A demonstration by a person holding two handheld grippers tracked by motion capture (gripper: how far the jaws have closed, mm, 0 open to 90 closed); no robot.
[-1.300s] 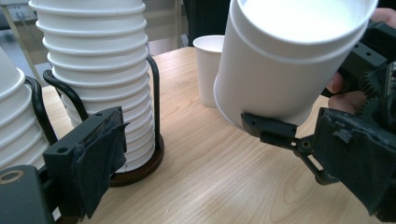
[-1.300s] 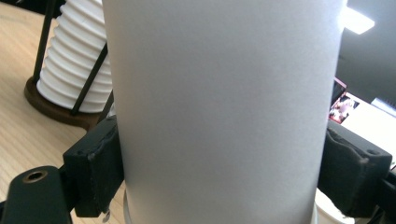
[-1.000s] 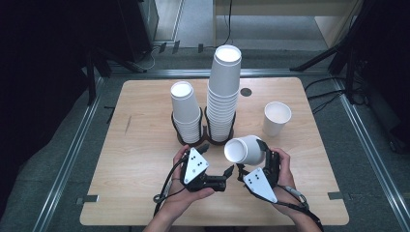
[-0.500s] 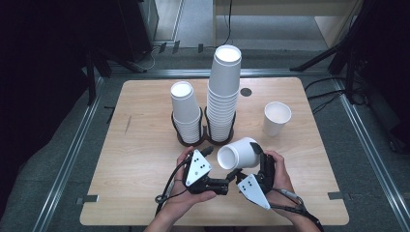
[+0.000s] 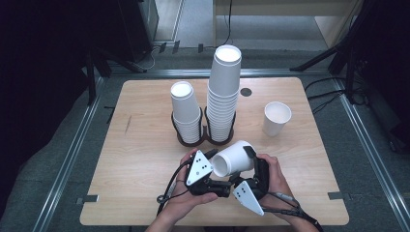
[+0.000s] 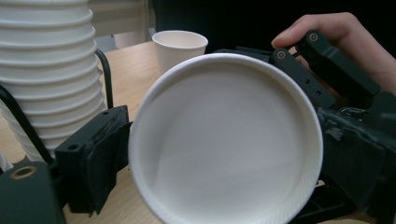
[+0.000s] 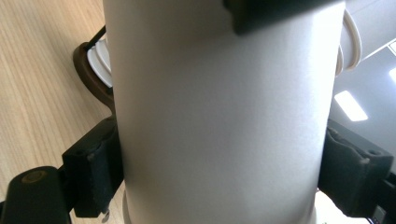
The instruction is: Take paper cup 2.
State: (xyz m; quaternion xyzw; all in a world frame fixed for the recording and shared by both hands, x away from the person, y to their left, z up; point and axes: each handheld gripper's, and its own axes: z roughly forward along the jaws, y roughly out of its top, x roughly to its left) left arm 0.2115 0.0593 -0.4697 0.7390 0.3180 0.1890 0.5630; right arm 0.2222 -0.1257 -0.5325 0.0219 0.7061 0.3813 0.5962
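A rectangular light-wood table [image 5: 145, 145] stands on grey carpeted floor [image 5: 58, 193]. Around the table run metal floor rails [image 5: 72, 150]; beyond its far edge, dark stand legs [image 5: 338, 53].

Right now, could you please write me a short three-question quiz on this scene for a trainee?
1. True or false: the held cup in the right gripper stands upright on the table.
2. How many cup stacks stand in the dark holder? A) one B) two C) three
3. Where is the single loose cup relative to the taller stack?

Key:
1. False: the held cup lies on its side, with the right gripper shut across its body.
2. B: the shorter stack and the taller stack.
3. It stands upright on the table to the right of the taller stack, apart from it.
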